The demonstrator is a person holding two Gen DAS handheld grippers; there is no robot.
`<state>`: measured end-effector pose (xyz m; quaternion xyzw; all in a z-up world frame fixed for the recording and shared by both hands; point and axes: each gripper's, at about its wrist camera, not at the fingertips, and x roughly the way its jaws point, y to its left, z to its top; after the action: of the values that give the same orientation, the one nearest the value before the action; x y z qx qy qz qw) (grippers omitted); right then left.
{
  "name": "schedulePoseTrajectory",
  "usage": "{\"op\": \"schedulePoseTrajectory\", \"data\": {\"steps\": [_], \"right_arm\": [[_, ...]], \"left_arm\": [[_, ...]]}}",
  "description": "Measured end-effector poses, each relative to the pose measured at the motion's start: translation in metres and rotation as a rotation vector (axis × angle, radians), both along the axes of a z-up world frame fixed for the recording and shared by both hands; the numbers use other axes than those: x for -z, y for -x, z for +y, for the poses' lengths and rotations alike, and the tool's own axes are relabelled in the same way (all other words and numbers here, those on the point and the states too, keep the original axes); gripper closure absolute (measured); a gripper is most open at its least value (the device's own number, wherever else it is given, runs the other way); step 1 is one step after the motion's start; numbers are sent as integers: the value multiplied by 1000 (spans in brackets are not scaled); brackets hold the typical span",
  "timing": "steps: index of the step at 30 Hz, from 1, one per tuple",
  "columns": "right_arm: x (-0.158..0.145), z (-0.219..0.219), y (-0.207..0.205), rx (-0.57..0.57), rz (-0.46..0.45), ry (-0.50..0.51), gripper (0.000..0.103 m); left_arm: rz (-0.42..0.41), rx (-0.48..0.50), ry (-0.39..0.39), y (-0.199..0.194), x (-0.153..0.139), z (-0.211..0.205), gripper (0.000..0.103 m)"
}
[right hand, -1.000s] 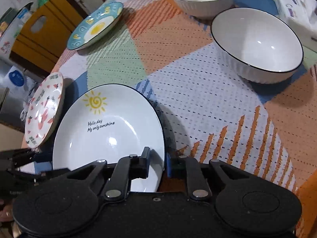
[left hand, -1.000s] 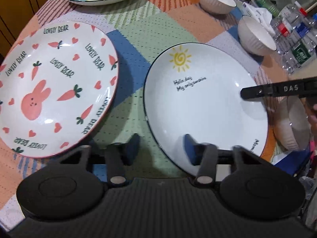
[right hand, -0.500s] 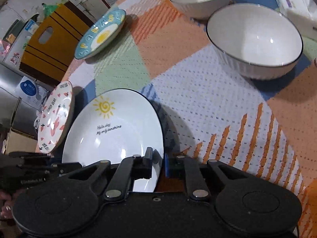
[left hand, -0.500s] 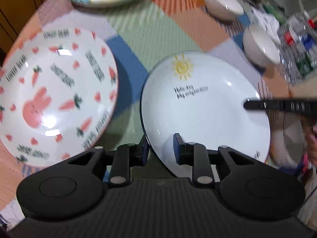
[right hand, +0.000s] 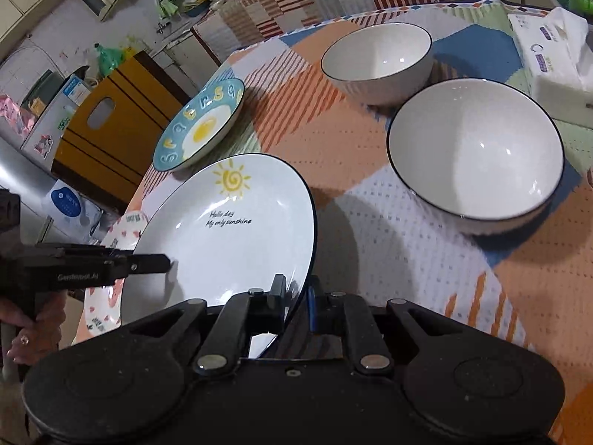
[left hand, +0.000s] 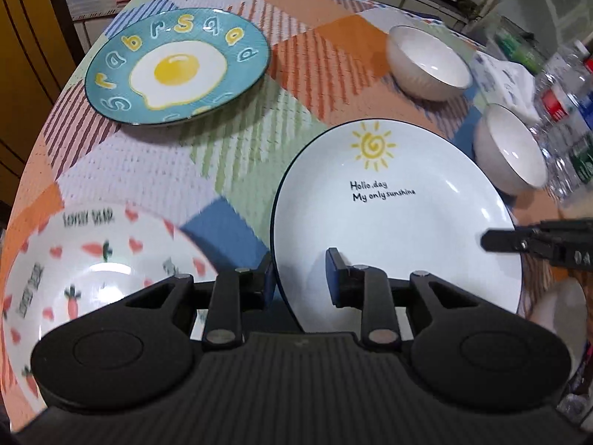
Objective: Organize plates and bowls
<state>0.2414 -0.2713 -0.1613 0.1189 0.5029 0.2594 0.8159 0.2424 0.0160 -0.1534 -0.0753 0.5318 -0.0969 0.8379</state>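
Note:
A white sunshine plate [left hand: 389, 222] with a dark rim hangs tilted above the cloth, held from two sides. My left gripper [left hand: 300, 278] grips its left rim, one finger outside and one pad on the inner face, and its jaws are opening slightly. My right gripper [right hand: 295, 296] is shut on the opposite rim of the plate [right hand: 229, 230]. A carrot-and-rabbit plate [left hand: 92, 259] lies below and to the left, partly hidden under the held plate [right hand: 100, 319]. A blue egg plate [left hand: 178, 70] rests farther back.
Two white ribbed bowls [right hand: 374, 59] [right hand: 474, 148] stand on the patchwork cloth to the right. A tissue pack [right hand: 556, 59] and plastic bottles [left hand: 567, 111] crowd the far right. The table edge runs close on the left, with a yellow cabinet [right hand: 111, 129] beyond it.
The sunshine plate has risen off the cloth in both grips and now overlaps the carrot plate. The left gripper has travelled toward the far side, bringing the egg plate fully into view.

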Motion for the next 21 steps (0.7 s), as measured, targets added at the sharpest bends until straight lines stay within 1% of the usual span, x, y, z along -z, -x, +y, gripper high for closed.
{"op": "schedulePoseTrajectory", "data": {"steps": [4, 5, 9, 12, 15, 18, 21], "right_arm": [[5, 6, -11, -4, -9, 9, 87], [8, 8, -19, 8, -18, 16, 87], [9, 12, -27, 10, -36, 45, 86], [12, 22, -30, -4, -39, 86, 85], [14, 28, -28, -8, -49, 119, 84], [15, 36, -26, -13, -65, 179, 80], [15, 43, -26, 11, -73, 213, 79]], "left_arm": [[-11, 14, -22, -27, 7, -2, 77], [-13, 17, -23, -31, 8, -2, 77], [-31, 29, -31, -45, 13, 0, 77], [-37, 45, -37, -48, 16, 2, 77], [-10, 44, -31, -51, 22, 3, 76], [-8, 35, -43, -50, 25, 1, 75], [-2, 27, -40, -50, 25, 1, 75]]}}
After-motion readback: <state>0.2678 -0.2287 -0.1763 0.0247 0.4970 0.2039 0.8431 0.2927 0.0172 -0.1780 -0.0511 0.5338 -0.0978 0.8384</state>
